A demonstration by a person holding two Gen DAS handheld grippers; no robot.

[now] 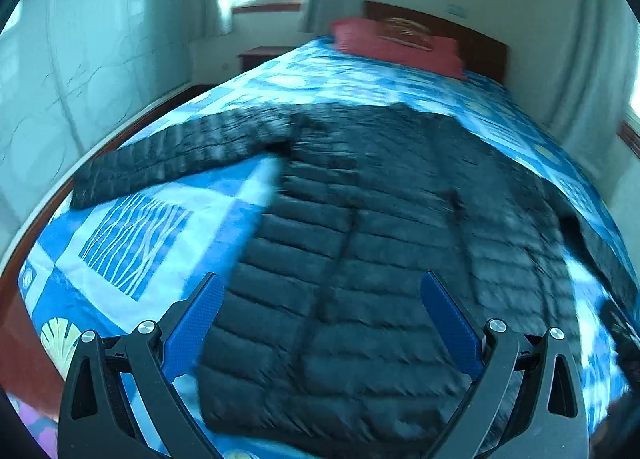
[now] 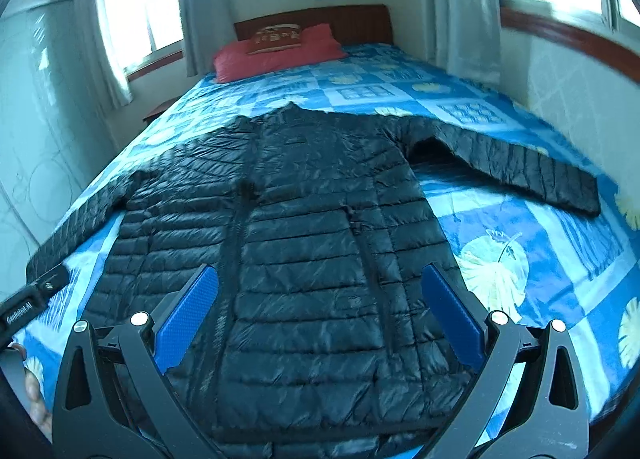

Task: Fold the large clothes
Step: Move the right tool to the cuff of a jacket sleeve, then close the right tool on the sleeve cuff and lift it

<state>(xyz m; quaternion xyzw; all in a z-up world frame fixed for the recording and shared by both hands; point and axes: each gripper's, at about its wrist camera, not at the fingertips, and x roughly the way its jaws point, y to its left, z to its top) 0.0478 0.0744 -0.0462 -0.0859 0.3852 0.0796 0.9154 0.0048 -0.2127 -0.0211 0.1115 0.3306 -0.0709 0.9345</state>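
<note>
On bed (image 2: 500, 219): black quilted jacket (image 2: 312, 243) flat, sleeves spread, front up.

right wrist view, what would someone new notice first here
A black quilted puffer jacket lies spread flat across the near half of the bed, both sleeves stretched out sideways. Under it is a bright blue patterned bedspread with pale leaf prints, and a red pillow sits at the far end against the wooden headboard. The right hand-held gripper hangs open over the jacket's hem.

Spread black puffer jacket (image 1: 360, 251) on blue bedspread (image 1: 132, 243)
</note>
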